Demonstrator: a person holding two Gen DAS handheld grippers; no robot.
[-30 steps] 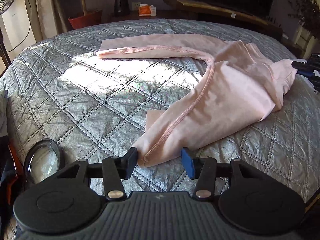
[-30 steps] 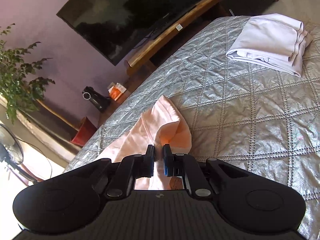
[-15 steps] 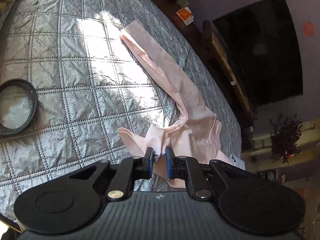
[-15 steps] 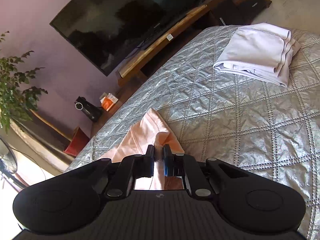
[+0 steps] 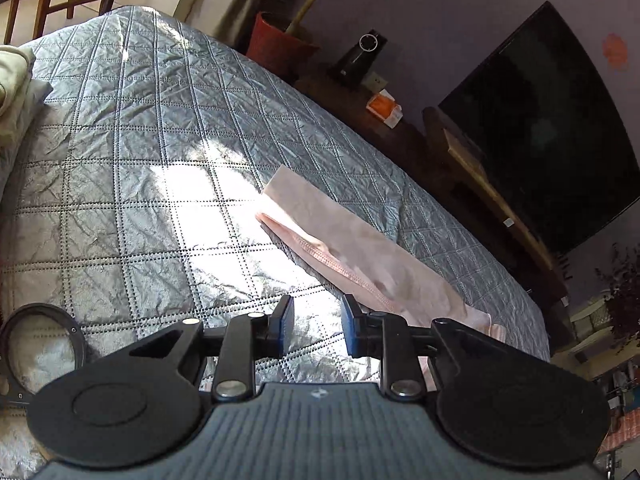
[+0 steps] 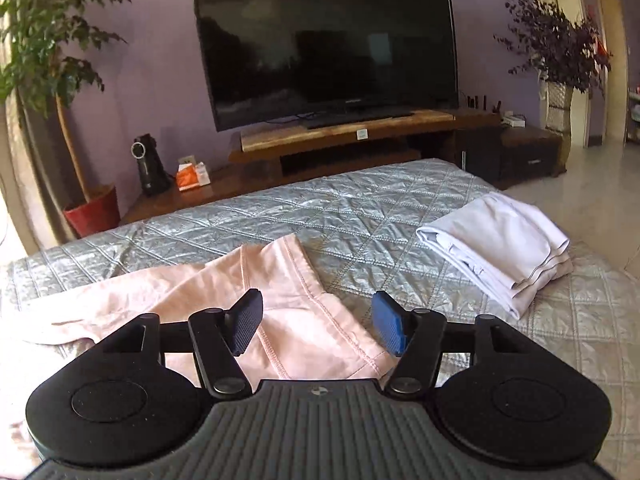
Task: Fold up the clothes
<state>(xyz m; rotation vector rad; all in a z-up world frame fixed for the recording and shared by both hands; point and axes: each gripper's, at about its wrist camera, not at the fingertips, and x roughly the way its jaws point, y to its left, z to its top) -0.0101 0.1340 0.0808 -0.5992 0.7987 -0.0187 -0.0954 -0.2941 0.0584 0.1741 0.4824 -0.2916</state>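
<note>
Pale pink leggings [image 6: 280, 316] lie on the grey quilted bedspread [image 6: 360, 216]. In the left wrist view one pink leg [image 5: 352, 252] stretches away to the upper left, and its near end passes to the right of my fingers. My left gripper [image 5: 318, 326] is open and empty above bare quilt, just left of the leg. My right gripper [image 6: 316, 322] is open and empty, with the waist part of the leggings lying flat between and below its fingers.
A folded white garment [image 6: 500, 244] lies on the bed at the right. A round black-rimmed lens [image 5: 36, 340] lies at the bed's near left and a pale folded cloth [image 5: 12, 80] at far left. A TV [image 6: 324, 40] on a wooden stand is beyond the bed.
Both grippers were shut on the pink leggings half a second ago; both have opened and let go. The leggings now lie flat on the bed, and both views have swung.
</note>
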